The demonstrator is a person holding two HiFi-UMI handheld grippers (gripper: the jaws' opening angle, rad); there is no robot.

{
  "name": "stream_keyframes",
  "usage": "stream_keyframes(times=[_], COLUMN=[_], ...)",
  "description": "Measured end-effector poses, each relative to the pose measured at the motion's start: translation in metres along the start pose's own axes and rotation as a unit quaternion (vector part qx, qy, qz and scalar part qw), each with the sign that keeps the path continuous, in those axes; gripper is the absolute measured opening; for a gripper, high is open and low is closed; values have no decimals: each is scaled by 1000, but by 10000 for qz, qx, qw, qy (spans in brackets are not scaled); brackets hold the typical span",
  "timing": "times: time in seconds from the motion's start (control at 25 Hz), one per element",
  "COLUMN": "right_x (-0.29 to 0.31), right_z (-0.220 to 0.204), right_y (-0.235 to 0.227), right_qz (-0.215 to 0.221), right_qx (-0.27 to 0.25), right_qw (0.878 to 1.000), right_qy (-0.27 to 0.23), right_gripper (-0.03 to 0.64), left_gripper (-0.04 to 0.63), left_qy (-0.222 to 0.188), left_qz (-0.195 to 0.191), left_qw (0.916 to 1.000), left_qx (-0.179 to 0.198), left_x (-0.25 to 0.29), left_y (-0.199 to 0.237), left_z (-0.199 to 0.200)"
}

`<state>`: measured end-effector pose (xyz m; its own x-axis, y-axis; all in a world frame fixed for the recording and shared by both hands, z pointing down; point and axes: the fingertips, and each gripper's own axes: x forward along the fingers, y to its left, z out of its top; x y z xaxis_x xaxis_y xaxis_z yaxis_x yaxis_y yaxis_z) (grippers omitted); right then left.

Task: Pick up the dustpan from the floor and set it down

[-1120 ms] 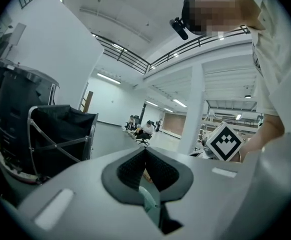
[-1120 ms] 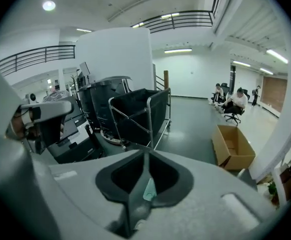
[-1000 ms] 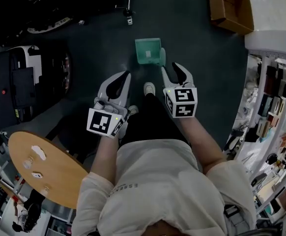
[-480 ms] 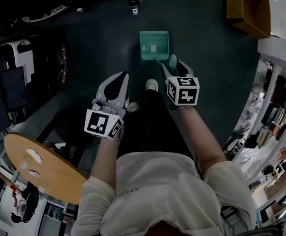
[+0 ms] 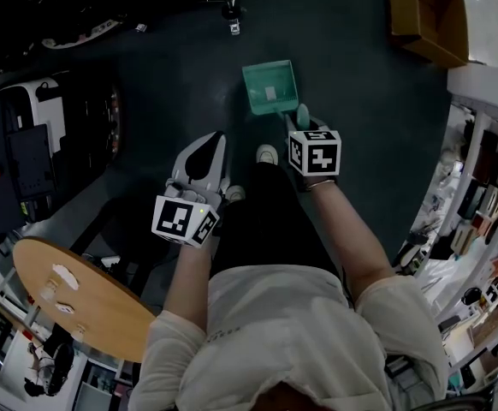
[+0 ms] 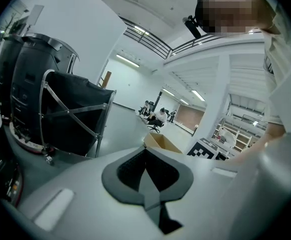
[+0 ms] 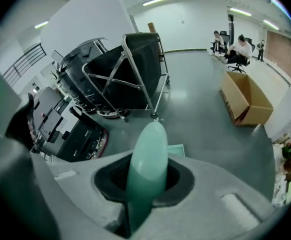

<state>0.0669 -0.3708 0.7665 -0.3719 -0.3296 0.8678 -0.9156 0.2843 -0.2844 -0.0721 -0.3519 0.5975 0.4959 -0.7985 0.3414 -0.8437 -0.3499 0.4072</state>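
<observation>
As right gripper (image 5: pixel 299 122) just closed on handle (image 7: pixel 146 159), dustpan (image 5: pixel 269 88) mouth pointing away

The right forearm (image 5: pixel 345 229) and left forearm (image 5: pixel 189 272) both reach forward and down from the torso. The right gripper (image 5: pixel 298 125) points steeply downward. Its jaws have just been closing and now clamp the dustpan handle (image 7: pixel 146 169), which stands between the pads. The left gripper (image 5: pixel 215 140) is held nearer the body, tilted only slightly down, with its jaws together and nothing between them.

One dustpan (image 5: pixel 269 86), two claws (image 5: pixel 212 140) (image 5: pixel 300 127), one box (image 5: pixel 429 17), one table (image 5: pixel 91 302).
</observation>
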Motion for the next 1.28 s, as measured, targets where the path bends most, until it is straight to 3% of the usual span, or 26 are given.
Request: stream_keyframes(times=[0.32, 0.8, 1.08, 1.28], right_x=[-96, -257, -290, -292], right_z=[-3, -45, -81, -105], right_y=[25, 108, 145, 159], right_qz=[-111, 7, 15, -36], right_qx=[74, 11, -130, -146], right_qw=[9993, 9927, 9897, 9905], right_qy=[-337, -1207, -1422, -1367], right_gripper=[40, 41, 43, 44], left_gripper=[17, 17, 17, 17], left_qy=[-143, -396, -623, -597], left_qz=[-286, -954, -845, -762], left_qw=[9992, 9946, 9928, 9928], left_qx=[259, -100, 570, 712], left_x=[-52, -188, -241, -266], left_y=[-26, -91, -90, -88], left_z=[32, 59, 71, 59])
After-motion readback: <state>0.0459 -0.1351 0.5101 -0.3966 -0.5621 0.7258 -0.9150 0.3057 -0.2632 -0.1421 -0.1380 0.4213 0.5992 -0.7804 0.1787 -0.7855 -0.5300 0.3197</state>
